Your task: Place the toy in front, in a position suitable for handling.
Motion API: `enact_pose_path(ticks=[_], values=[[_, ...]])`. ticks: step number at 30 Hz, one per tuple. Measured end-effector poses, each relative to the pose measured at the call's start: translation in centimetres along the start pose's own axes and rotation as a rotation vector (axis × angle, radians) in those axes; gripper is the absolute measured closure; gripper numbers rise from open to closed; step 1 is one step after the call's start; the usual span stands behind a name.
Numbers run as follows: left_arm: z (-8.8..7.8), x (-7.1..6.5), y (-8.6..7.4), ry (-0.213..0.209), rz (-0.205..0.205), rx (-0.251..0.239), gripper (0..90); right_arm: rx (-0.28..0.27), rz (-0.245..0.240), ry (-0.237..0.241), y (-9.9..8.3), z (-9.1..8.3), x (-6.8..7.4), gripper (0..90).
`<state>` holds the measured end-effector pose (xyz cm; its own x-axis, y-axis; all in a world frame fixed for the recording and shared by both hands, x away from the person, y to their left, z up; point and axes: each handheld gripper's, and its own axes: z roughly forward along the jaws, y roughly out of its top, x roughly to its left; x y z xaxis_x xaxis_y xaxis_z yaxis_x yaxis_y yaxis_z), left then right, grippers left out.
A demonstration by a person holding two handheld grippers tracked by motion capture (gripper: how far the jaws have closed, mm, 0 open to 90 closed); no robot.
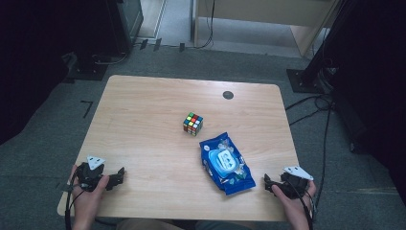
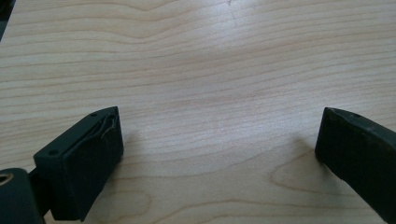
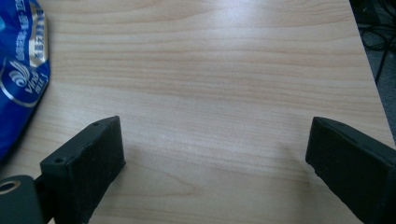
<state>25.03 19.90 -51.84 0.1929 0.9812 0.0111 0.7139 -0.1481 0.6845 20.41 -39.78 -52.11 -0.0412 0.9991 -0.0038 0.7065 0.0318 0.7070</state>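
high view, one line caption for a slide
Open tongs rest either side of a blue wet-wipes pack and Rubik's cube.

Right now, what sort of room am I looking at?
Probably a lab or office workspace: a light wooden table stands on grey carpet, with cables trailing past dark equipment stands. A puzzle cube and wipes pack lie ready.

My left gripper (image 1: 116, 178) and right gripper (image 1: 268, 184) are black, blocky-jawed, each topped by a grey three-cornered plate, with small screw holes and trailing black cables.
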Motion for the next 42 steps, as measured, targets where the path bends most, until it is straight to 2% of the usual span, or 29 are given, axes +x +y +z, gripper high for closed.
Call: enact_pose_path(ticks=[4,7,10,12,14,15,19,21,25,26,30,32,34,37,39,42], values=[[0.0,0.0,0.0,0.0,-0.001,-0.001,1.0,-0.021,0.013,0.0,0.4,-0.2,0.4,4.2],[0.0,0.0,0.0,0.0,0.0,-0.002,1.0,-0.067,0.035,0.041,1.1,-0.8,1.1,5.6],[0.0,0.0,0.0,0.0,-0.001,-0.004,1.0,-0.093,0.032,0.051,1.5,-1.2,1.8,7.1],[0.0,0.0,0.0,-0.001,0.0,-0.004,1.0,-0.116,0.023,0.08,2.0,-1.6,2.8,12.6],[0.0,0.0,0.0,-0.002,0.001,-0.004,1.0,-0.124,0.013,0.084,2.1,-1.7,3.1,14.9],[0.0,-0.1,0.0,-0.004,0.003,-0.004,1.0,-0.134,0.007,0.113,2.2,-1.9,3.9,15.0],[0.0,-0.1,0.0,-0.005,0.006,-0.003,1.0,-0.144,-0.001,0.147,2.4,-2.2,4.8,15.8],[0.1,-0.1,0.0,-0.007,0.006,-0.003,1.0,-0.166,-0.002,0.191,2.6,-2.7,5.7,18.5],[0.1,-0.1,0.0,-0.008,0.009,-0.004,1.0,-0.171,-0.015,0.218,2.8,-3.0,6.4,19.8],[0.0,-0.2,0.0,-0.009,0.01,-0.004,1.0,-0.168,-0.023,0.239,2.9,-3.0,6.9,21.5],[0.0,-0.2,-0.1,-0.011,0.012,-0.006,1.0,-0.161,-0.013,0.274,3.0,-2.5,7.6,25.5],[-0.1,-0.2,-0.1,-0.012,0.012,-0.005,1.0,-0.161,-0.019,0.277,3.0,-2.4,7.9,26.9],[-0.1,-0.3,-0.1,-0.013,0.013,-0.004,1.0,-0.165,-0.048,0.288,2.9,-2.3,8.8,32.5],[-0.1,-0.3,-0.1,-0.013,0.013,-0.004,1.0,-0.161,-0.073,0.308,2.8,-2.2,9.6,34.5],[-0.1,-0.3,-0.1,-0.013,0.013,-0.004,1.0,-0.16,-0.077,0.309,2.7,-2.2,9.8,34.2],[-0.1,-0.3,-0.1,-0.013,0.013,-0.004,1.0,-0.134,-0.133,0.274,2.3,-1.7,10.7,28.1]])
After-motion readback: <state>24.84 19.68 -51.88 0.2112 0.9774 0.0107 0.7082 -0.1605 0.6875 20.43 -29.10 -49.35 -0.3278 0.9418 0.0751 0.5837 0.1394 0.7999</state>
